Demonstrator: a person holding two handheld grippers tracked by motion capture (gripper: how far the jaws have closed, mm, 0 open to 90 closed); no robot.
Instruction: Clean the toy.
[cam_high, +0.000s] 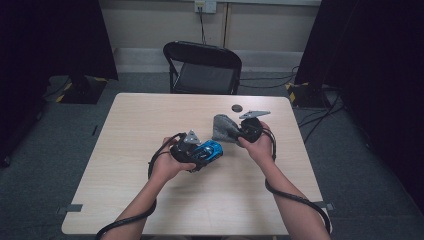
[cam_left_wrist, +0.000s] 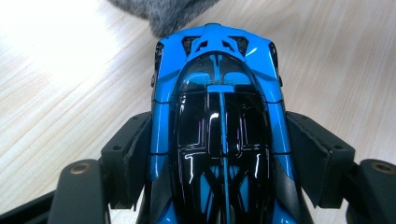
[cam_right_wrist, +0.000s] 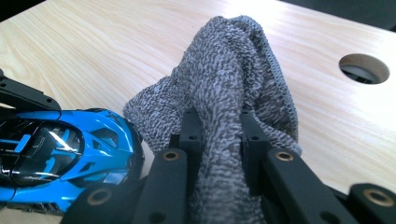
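**Car clamped, cloth poised to wipe**

High view: the left gripper (cam_high: 197, 150) holds the car (cam_high: 209, 150) low over the table (cam_high: 140, 125), nose toward the cloth (cam_high: 223, 128) bunched in the right gripper (cam_high: 239, 131), probably so it can be wiped. Both forearms angle inward, hands near each other.

Left gripper view: the jaws press the car's (cam_left_wrist: 219, 116) flanks, its far end pointing ahead to the cloth (cam_left_wrist: 163, 14) just beyond.

Right gripper view: the jaws pinch a fold of cloth (cam_right_wrist: 229, 107), which stands up ahead; the car (cam_right_wrist: 60, 154) lies off to the left.
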